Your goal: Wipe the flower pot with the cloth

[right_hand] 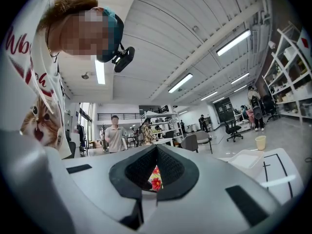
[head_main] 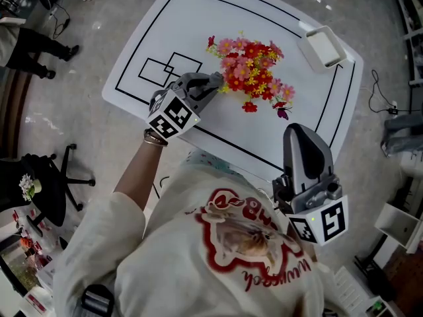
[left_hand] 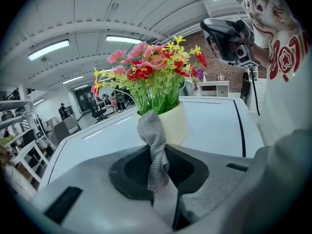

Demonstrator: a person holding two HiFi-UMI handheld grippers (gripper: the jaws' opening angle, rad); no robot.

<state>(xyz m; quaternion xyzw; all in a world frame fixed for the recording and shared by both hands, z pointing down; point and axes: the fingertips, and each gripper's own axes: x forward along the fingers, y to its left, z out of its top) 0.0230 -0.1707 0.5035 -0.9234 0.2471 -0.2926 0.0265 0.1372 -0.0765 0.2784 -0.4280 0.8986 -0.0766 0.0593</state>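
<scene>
A cream flower pot (left_hand: 176, 125) holds red, pink and yellow artificial flowers (left_hand: 148, 72) and stands on the white table (head_main: 165, 25). In the head view the flowers (head_main: 250, 74) hide the pot. My left gripper (left_hand: 158, 155) is shut on a grey woven cloth (left_hand: 155, 147), whose bunched top rests against the pot's near side. In the head view that gripper (head_main: 213, 84) reaches the bouquet's left edge. My right gripper (head_main: 301, 134) hovers off the table's near edge by the person's chest. Its jaws (right_hand: 157, 165) look shut and hold nothing, and a red flower (right_hand: 156, 182) shows past them.
A white rectangular tray (head_main: 322, 47) lies at the table's far right corner. Black lines and two overlapping squares (head_main: 168, 70) are drawn on the tabletop. A black office chair (head_main: 49, 177) stands on the floor to the left, and shelving (head_main: 400, 226) stands to the right.
</scene>
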